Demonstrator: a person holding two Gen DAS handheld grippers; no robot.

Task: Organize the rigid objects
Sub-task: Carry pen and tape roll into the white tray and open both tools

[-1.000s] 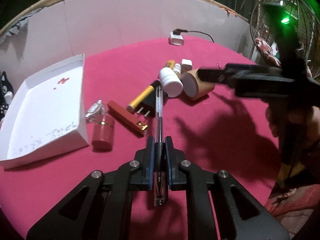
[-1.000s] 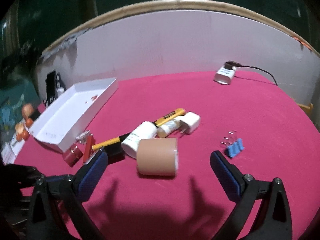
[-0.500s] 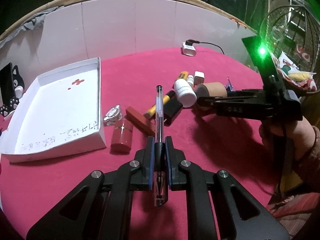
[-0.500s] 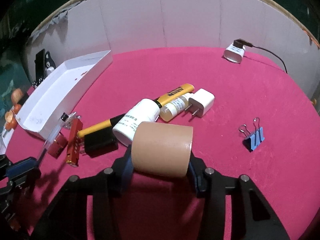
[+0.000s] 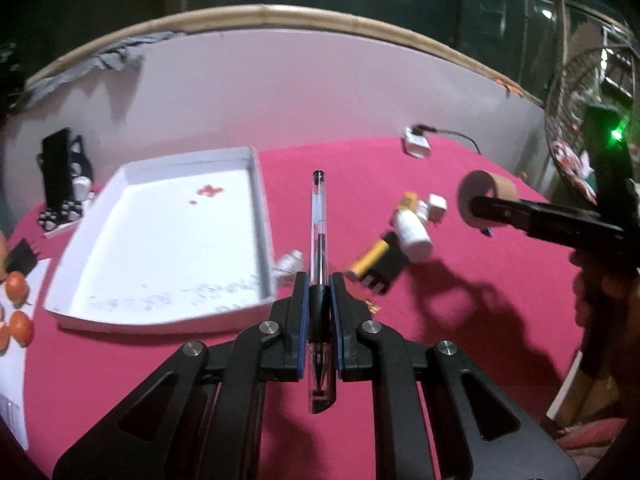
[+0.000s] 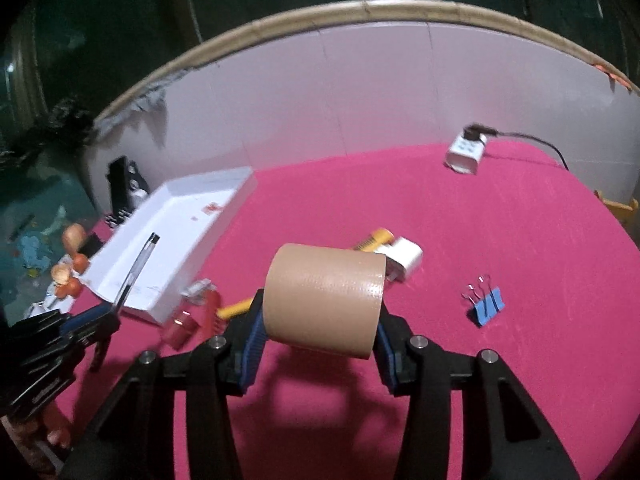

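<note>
Your left gripper (image 5: 319, 296) is clamped tight on a clear ballpoint pen (image 5: 318, 240), which points forward along the fingers with its black end cap toward the white tray (image 5: 262, 216); the pen's tip sits back between the arms of the gripper. Your right gripper (image 6: 320, 320) has just been closing and now its blue pads squeeze a roll of tan tape (image 6: 326, 300), held clear above the pink cloth-covered table (image 6: 500, 240). Only the left view shows the roll's hollow end (image 5: 478, 204) (a pale ring with a dark core), while the right view gives you its smooth, slightly glossy curved side. Only the right view shows a blue binder clip (image 6: 486, 308) lying alone on the cloth to the right of the roll, and a small red item (image 6: 182, 326) and a red stapler-like thing (image 6: 210, 310) near the tray's corner. The left view shows the leftover pile more clearly: a white bottle (image 5: 414, 230), a yellow marker (image 5: 372, 258) and a black plug (image 5: 386, 270) touching one another, with a small white adapter (image 5: 437, 205) just behind. Both views show a white charger (image 6: 464, 154) with its cable at the table's far edge, and the tray's inside looks bare apart from red marks.
</note>
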